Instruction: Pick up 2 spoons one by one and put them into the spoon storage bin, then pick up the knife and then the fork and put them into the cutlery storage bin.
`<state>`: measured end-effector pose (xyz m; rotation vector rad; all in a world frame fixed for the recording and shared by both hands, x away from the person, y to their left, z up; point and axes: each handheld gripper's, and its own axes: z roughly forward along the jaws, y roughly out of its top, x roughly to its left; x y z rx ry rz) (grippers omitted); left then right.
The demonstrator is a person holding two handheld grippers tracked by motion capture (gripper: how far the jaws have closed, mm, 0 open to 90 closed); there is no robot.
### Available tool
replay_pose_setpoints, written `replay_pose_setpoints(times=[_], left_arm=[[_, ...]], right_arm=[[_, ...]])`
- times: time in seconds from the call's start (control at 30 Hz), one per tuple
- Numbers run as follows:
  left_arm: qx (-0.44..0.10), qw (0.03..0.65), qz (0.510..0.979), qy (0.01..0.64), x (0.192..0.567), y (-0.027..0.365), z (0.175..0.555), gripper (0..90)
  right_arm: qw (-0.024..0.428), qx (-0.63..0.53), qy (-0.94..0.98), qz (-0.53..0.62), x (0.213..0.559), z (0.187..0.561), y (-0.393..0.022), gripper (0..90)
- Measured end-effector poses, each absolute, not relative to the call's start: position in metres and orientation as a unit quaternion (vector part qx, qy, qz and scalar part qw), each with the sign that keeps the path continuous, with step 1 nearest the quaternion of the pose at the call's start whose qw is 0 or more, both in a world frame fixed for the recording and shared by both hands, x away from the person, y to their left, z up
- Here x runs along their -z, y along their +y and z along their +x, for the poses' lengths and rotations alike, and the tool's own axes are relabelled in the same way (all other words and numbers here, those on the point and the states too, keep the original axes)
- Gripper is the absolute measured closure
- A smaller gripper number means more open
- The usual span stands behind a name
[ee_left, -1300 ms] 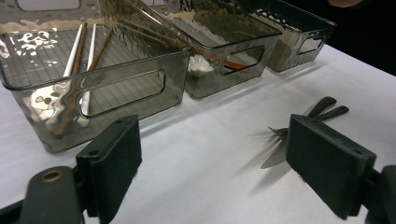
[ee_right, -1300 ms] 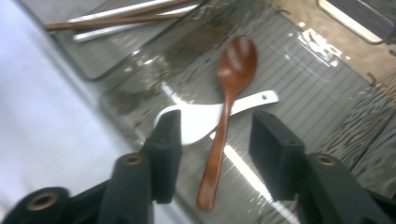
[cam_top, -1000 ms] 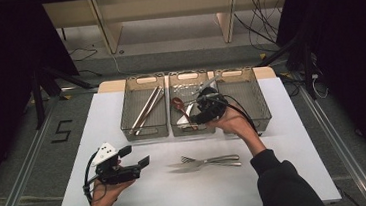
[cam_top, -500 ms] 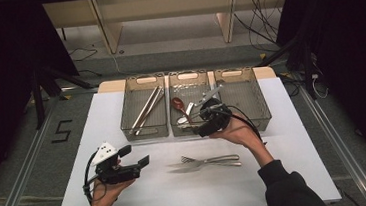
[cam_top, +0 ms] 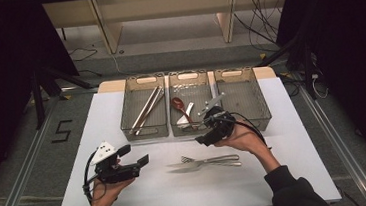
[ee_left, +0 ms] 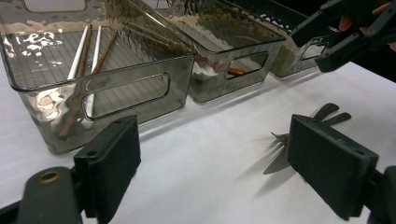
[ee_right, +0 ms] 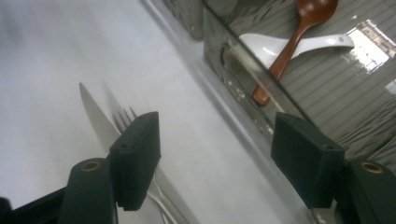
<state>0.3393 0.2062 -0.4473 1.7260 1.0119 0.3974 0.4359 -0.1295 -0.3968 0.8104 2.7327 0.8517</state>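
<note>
Right gripper [cam_top: 205, 140]: centre of high view, jaws spread and just been opening, nothing between them. Knife [cam_top: 204, 166] and fork [cam_top: 211, 158]: just below it, on table [cam_top: 297, 173]. Left gripper [cam_top: 134, 155]: lower left, spread, empty. Bins: upper centre; spoons [cam_top: 177, 103] in middle bin [cam_top: 187, 75].

The bins [cam_top: 145, 129] were smoky, glossy, ribbed clear plastic. Beside them the knife [cam_top: 204, 165] and fork [cam_top: 211, 159] shone as polished metal on a matt white table [cam_top: 179, 193]. Inside the middle bin lay a glossy brown wooden spoon [ee_right: 299, 28].
</note>
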Motion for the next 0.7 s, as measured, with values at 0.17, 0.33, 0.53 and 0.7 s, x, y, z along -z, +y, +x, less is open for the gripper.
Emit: replay_pose_setpoints(times=[0.17,0.33,0.53,0.7], left_arm=[[-0.166,0.523,0.721,0.422,0.447,0.207,0.339,17.0],[-0.167,0.525,0.72,0.422,0.447,0.207,0.338,16.8],[-0.168,0.525,0.72,0.421,0.447,0.207,0.338,16.6],[-0.168,0.526,0.72,0.421,0.447,0.207,0.338,16.6]], right_arm=[[0.078,-0.273,0.921,0.267,0.405,0.431,-0.128,33.1],[0.071,-0.251,0.929,0.264,0.411,0.429,-0.126,31.9],[0.065,-0.246,0.932,0.26,0.419,0.425,-0.127,31.8],[0.061,-0.236,0.934,0.26,0.423,0.423,-0.129,31.7]])
